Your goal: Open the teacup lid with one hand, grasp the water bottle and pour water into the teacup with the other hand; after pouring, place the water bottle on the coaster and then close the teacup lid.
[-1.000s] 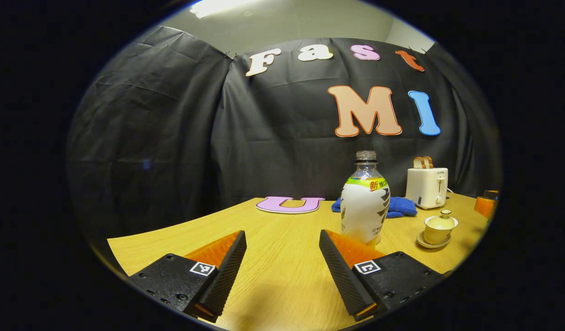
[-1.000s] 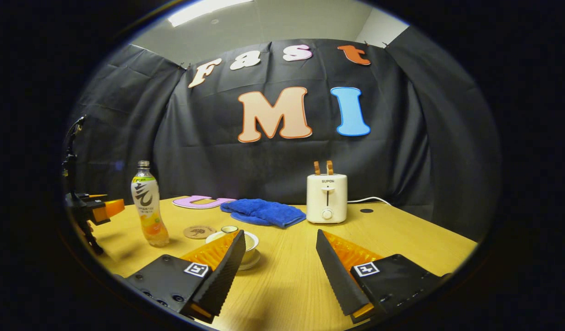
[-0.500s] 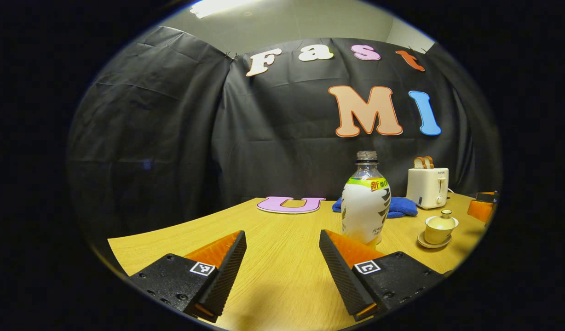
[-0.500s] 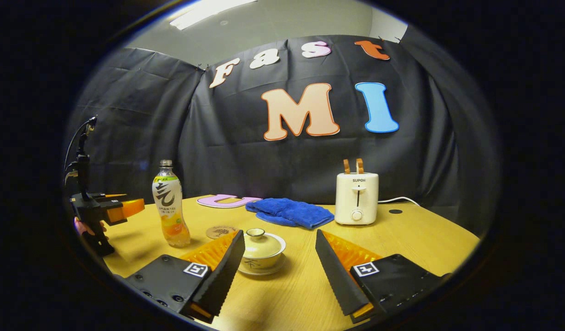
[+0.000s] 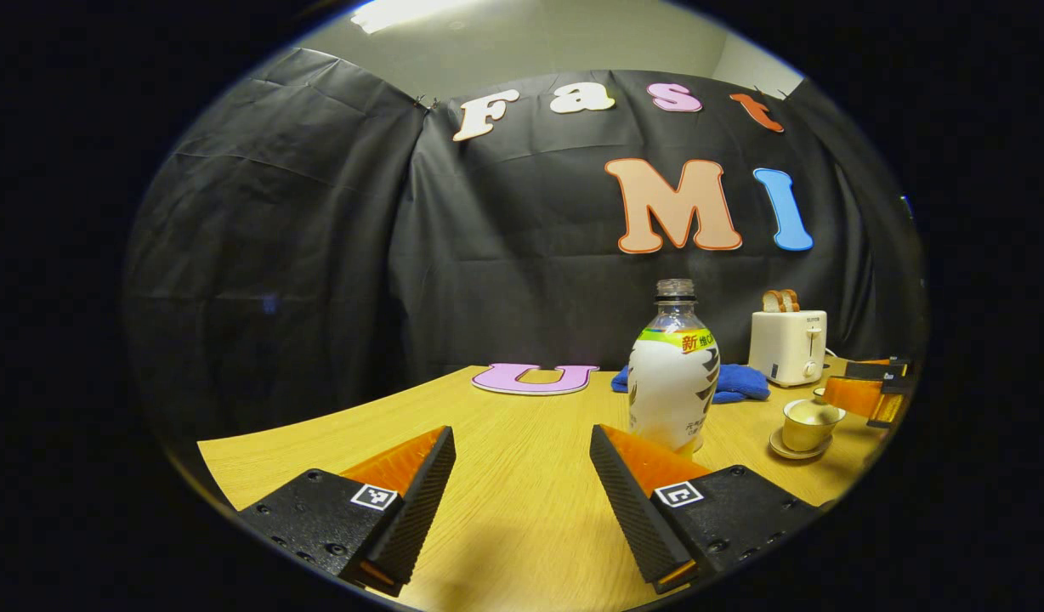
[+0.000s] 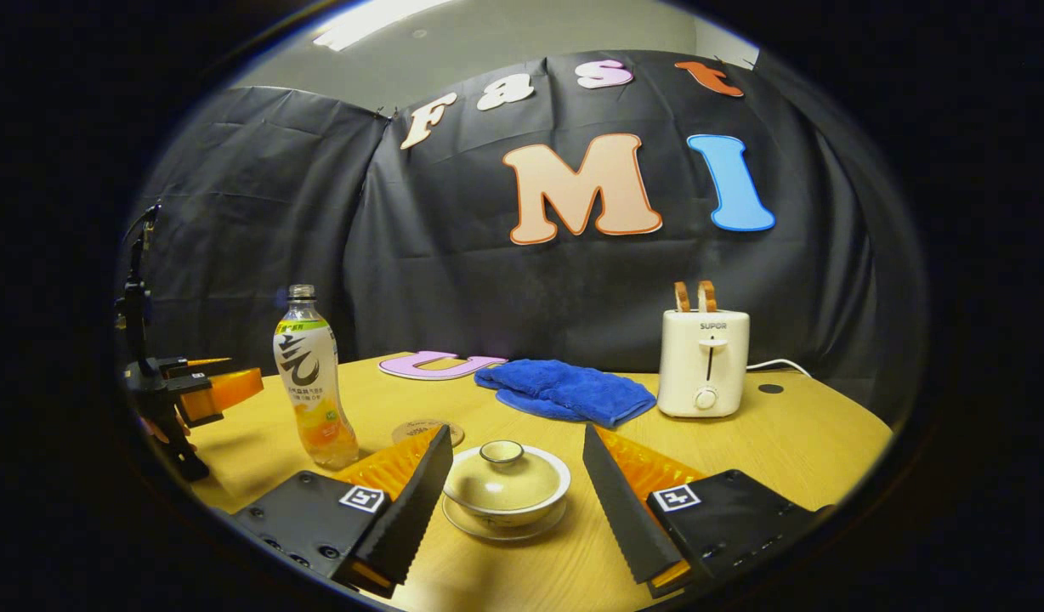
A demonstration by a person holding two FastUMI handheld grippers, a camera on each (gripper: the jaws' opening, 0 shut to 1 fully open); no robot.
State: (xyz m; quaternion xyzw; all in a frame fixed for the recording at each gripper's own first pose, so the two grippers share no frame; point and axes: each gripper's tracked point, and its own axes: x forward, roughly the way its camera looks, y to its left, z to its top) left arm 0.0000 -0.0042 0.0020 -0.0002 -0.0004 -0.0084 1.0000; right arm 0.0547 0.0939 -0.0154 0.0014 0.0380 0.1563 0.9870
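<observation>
Lining up on the teacup (image 6: 505, 489) is where I judge the task stands: the lid-opening step, not yet begun, with the lid (image 6: 503, 478) seated on the cup. My right gripper (image 6: 509, 501) has its fingers spread wide, one on each side of the cup, touching nothing I can see. Next I would have to come down and close on the small knob (image 6: 501, 451) atop the lid, then lift straight up. My left gripper (image 5: 522, 501) is likewise wide open and empty, facing the bottle (image 5: 673, 374), which stands upright, uncapped, a little to the right of its line. The cup is pale glazed ware on a saucer (image 6: 505, 523), near the bench's (image 6: 811, 442) front edge; the round coaster (image 6: 427, 431) lies between it and the bottle.
</observation>
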